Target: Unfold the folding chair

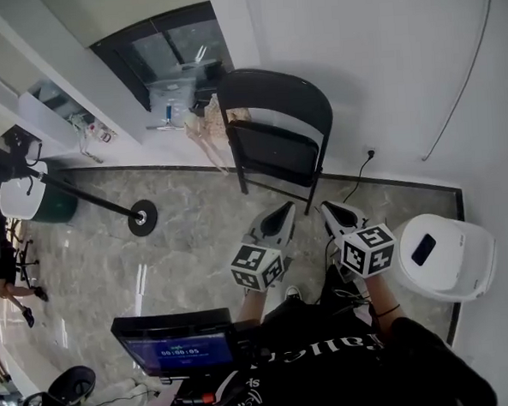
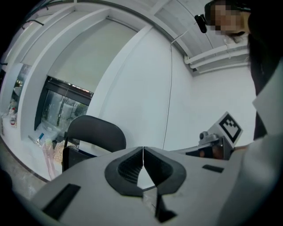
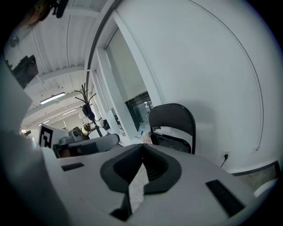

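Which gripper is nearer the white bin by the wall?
Right. The right gripper is just left of the bin in the head view; the left gripper lies beyond it, farther left.

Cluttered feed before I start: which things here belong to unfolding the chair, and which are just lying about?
Job: folding chair, left claw, right claw, both shut and empty.
Lying about: white container, round-based black stand, screen.

An office-like workroom: marbled floor (image 1: 196, 244), white walls (image 1: 384, 78), a coat stand (image 1: 91, 199), a monitor (image 1: 179, 347) and strip ceiling lights (image 3: 52, 98).
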{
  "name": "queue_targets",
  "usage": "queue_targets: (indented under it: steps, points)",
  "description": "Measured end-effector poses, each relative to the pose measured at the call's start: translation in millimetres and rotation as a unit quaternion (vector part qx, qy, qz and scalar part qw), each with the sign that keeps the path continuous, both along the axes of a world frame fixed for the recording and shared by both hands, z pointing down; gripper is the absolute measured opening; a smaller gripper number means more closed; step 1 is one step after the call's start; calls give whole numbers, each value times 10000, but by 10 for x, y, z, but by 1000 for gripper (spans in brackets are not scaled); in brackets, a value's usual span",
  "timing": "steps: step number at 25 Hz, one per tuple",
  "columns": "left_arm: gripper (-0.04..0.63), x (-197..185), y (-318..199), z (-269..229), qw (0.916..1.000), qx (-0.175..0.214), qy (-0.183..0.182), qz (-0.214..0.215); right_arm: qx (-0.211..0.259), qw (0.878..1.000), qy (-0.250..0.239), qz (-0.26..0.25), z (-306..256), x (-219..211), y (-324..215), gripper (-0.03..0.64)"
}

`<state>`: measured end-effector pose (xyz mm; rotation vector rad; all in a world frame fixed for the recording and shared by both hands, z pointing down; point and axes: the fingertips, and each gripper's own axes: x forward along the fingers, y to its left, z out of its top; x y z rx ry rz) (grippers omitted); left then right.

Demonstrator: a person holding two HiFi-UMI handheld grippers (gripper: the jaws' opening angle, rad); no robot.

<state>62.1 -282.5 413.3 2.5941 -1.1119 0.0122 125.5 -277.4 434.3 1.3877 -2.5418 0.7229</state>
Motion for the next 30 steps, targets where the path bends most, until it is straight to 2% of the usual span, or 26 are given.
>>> queue_targets:
  steps: [7,11,23,30]
  points:
    - [3,488,-716,-348,9972,639,-342,-168,259,9989,25,-393,-211,373,-732,15]
    - [3,790,-1072,-491,9946,843,-473,-371,350,9975,38,-616,-324,676,-1144,15]
    - [3,1304,-1623,-397,9868,745,-752,-1222,528,9870,87,-1514,-403,1220,-1888,15]
    - [5,1266,-1942,-162,9843,403,-742,-1548,632,9810,204,-1822,-391,1273,-2334,15]
